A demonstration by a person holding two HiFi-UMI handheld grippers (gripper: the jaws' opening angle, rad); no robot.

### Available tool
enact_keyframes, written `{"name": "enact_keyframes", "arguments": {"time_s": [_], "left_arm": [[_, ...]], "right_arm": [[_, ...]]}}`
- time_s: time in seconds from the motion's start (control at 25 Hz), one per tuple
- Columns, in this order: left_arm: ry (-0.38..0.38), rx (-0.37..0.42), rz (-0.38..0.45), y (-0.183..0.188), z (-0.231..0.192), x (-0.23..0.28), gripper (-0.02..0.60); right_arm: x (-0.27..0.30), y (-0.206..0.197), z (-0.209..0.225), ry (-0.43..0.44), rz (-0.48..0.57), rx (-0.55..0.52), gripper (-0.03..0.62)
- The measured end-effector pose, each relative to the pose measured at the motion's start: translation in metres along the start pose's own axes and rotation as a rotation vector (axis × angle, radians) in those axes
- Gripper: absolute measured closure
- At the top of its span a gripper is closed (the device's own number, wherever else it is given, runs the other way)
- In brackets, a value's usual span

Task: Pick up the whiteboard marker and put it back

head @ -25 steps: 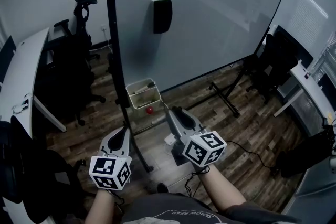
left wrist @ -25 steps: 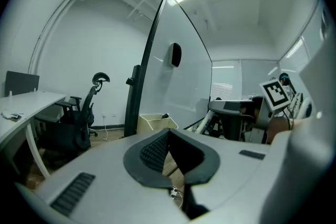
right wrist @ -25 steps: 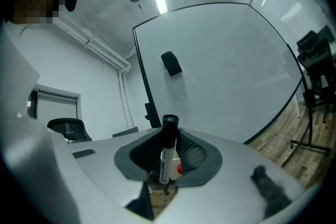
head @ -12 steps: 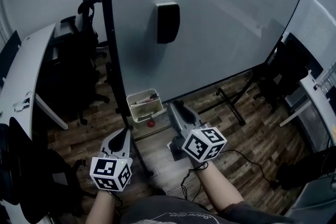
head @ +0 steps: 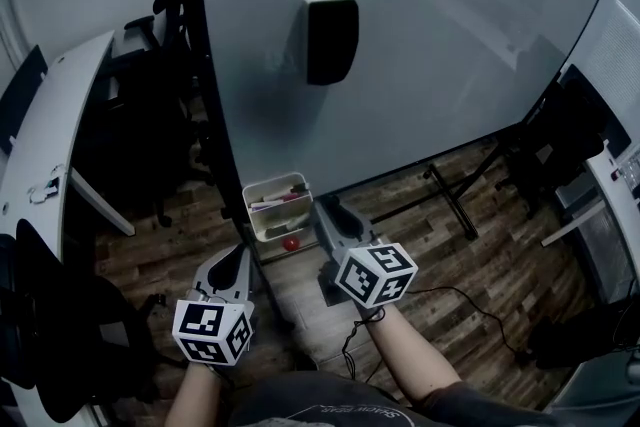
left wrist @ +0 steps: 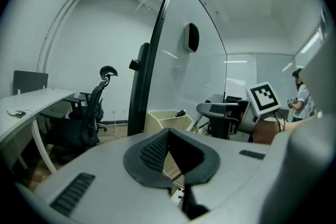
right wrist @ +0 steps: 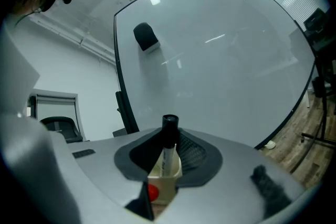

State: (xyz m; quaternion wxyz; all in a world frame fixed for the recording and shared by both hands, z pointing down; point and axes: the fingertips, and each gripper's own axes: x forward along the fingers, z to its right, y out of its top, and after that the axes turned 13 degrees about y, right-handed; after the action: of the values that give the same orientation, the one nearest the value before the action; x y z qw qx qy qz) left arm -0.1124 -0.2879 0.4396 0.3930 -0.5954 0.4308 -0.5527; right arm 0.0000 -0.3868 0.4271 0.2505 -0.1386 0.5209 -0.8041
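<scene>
Wood-plank flooring (head: pixel 450 245) runs beneath a large whiteboard (head: pixel 450 35) on a black stand, with a black eraser (head: pixel 332 38) stuck to the board near 12 o'clock in the head view. A cream marker bin (head: pixel 262 220) hangs at the board's lower edge, and a red round piece (head: pixel 290 242) sits just below it.

The whiteboard marker (right wrist: pixel 167 157) stands nearly upright in the right gripper view, long axis running 6 to 12 o'clock, black cap (right wrist: pixel 169 127) at the 12 o'clock end. It sits squarely between the pads of the right gripper (head: pixel 333 213), which are clamped on its white barrel, the cap poking clear above them. The bin lies just beyond, at about 11 o'clock from that gripper in the head view.

The left gripper (head: pixel 236 257) hangs at 7 o'clock from the bin, jaws narrowly parted and holding nothing.
</scene>
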Motion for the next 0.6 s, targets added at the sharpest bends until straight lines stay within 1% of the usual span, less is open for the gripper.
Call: {"name": "enact_keyframes", "arguments": {"time_s": [0.16,0.32,0.6], "left_arm": [[0.002,0.002,-0.017,-0.005,0.000,0.005,0.568],[-0.001,0.001,-0.019,-0.007,0.001,0.008,0.568],[-0.013,0.000,-0.021,-0.011,0.006,0.007,0.568]], "right_arm": [[0.004,-0.010,0.006,0.002,-0.024,0.008,0.507],[0.005,-0.014,0.007,0.005,-0.039,-0.007,0.507],[0.002,-0.016,0.009,-0.015,-0.046,-0.024,0.507]]}}
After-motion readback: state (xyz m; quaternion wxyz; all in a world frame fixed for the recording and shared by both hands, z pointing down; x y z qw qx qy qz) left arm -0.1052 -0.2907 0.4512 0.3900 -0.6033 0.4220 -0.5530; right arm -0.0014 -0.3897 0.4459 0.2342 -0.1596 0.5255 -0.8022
